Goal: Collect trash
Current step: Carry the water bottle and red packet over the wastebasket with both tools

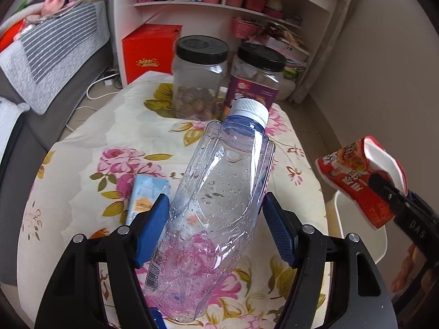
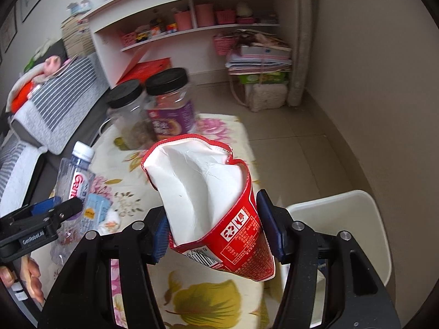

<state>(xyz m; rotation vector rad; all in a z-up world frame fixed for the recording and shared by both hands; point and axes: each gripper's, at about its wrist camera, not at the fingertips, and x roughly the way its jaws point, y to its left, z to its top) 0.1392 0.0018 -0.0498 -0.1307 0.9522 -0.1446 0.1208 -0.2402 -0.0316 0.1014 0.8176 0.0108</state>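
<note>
My left gripper (image 1: pixel 216 230) is shut on an empty clear plastic bottle (image 1: pixel 219 192) with a white cap, held tilted above the floral tablecloth (image 1: pixel 90 142). The bottle also shows in the right wrist view (image 2: pixel 75 175). My right gripper (image 2: pixel 214 235) is shut on a squashed red paper cup (image 2: pixel 208 200) with a white inside, held above the table's right edge. The cup also shows in the left wrist view (image 1: pixel 362 183). A light blue carton (image 1: pixel 146 194) lies on the cloth under the bottle. A white bin (image 2: pixel 354 219) stands on the floor to the right of the table.
Two clear jars with black lids (image 1: pixel 200 76) (image 1: pixel 258 76) stand at the table's far edge. Behind them are a red box (image 1: pixel 151 52) and a white shelf unit (image 1: pixel 233 8). A grey sofa with striped covers (image 1: pixel 55 54) runs along the left.
</note>
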